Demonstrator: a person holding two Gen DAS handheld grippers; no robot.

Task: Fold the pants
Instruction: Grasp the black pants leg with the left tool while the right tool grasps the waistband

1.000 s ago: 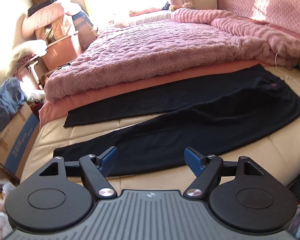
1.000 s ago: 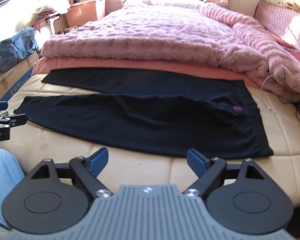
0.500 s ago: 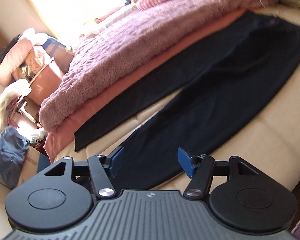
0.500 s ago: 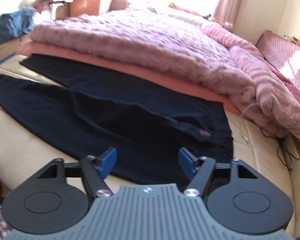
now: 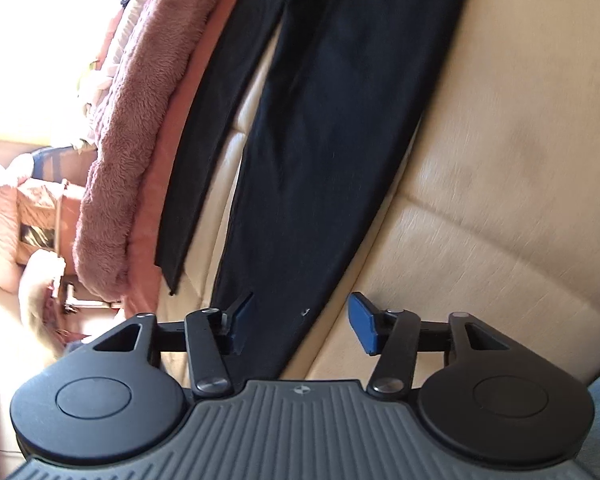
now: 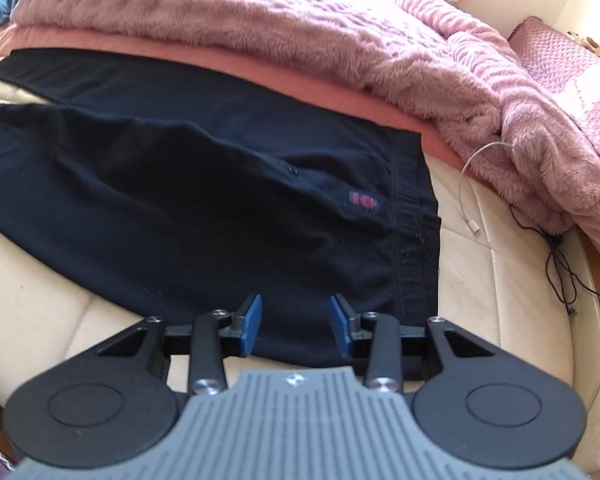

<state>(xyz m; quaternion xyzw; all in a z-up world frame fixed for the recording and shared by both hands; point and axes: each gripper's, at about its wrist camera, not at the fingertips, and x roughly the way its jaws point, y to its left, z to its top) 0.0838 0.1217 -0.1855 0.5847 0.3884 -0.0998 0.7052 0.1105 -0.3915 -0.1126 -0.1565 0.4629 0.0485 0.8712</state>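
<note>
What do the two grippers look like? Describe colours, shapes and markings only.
Both the left gripper and the right gripper match: blue finger pads on black linkage arms with silver rivets, two round black discs, and a ribbed grey body bearing a small round emblem.

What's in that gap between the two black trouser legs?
Only bare cream mattress shows between the two legs of the black pants, a wedge widening toward the hems. The left wrist view shows it best.
</note>
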